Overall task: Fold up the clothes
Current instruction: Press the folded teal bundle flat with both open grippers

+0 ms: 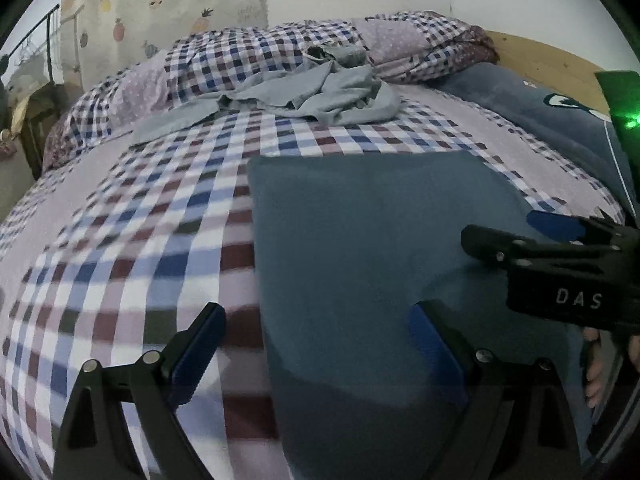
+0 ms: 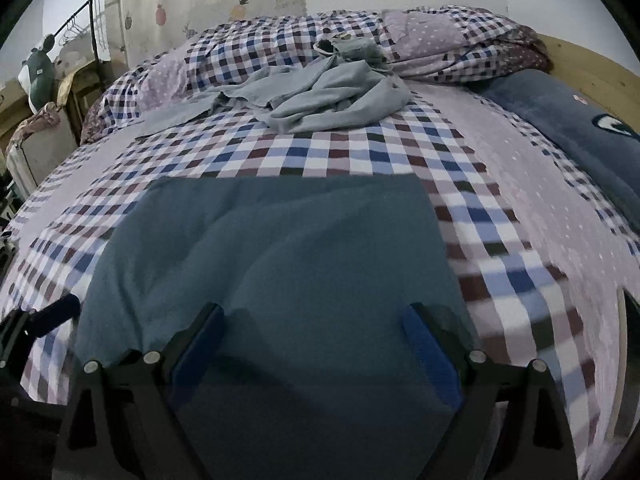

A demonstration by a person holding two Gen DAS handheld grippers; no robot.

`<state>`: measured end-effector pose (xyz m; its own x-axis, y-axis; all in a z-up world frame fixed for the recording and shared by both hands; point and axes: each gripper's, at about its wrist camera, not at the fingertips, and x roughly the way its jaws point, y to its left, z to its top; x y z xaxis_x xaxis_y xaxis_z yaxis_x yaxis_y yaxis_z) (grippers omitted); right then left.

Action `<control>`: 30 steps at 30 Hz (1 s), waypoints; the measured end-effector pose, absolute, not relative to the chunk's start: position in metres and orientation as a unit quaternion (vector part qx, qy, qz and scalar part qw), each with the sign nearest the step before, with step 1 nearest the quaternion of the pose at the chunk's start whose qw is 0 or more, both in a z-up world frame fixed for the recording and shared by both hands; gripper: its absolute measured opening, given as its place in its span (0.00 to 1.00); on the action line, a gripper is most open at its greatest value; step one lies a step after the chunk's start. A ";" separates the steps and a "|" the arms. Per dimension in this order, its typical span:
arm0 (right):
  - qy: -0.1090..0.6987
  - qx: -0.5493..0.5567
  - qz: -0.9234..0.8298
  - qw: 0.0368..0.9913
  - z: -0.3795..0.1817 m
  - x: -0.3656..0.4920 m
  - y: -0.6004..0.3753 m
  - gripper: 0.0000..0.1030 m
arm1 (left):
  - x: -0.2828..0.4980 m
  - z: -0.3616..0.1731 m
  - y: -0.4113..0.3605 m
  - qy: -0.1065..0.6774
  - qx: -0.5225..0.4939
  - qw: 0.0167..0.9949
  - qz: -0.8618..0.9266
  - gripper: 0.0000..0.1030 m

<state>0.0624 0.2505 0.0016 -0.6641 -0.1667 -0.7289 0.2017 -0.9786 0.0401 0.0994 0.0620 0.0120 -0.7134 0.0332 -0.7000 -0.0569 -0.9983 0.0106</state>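
Observation:
A teal garment [image 1: 380, 240] [image 2: 280, 248] lies flat, folded into a rectangle, on the near part of the checked bed sheet [image 1: 140, 240] [image 2: 520, 272]. My left gripper [image 1: 316, 320] is open and straddles the garment's left edge, one finger over the sheet and one over the cloth. My right gripper [image 2: 314, 316] [image 1: 498, 228] is open too, both fingers above the garment's near half, nothing between them. A crumpled light grey garment [image 1: 312, 96] [image 2: 320, 96] lies farther back on the bed.
A bunched checked duvet [image 1: 248, 56] [image 2: 280, 44] lines the far side. A dark blue pillow [image 1: 540, 120] [image 2: 568, 128] rests by the wooden headboard [image 1: 552, 56] [image 2: 592, 68] at the right. A fruit-print curtain [image 1: 160, 4] and a clothes rack [image 2: 92, 20] stand at the back left.

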 end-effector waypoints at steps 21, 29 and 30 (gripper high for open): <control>0.074 0.376 -0.920 0.086 -0.010 0.191 0.254 0.92 | 0.188 0.009 0.060 -0.019 -0.410 0.042 0.911 0.93; 0.052 0.399 -0.911 0.087 -0.012 0.210 0.264 0.92 | 0.208 0.005 0.064 -0.002 -0.433 0.049 0.900 0.93; 0.054 0.402 -0.910 0.088 -0.012 0.212 0.264 0.92 | 0.210 0.004 0.066 0.004 -0.435 0.051 0.899 0.93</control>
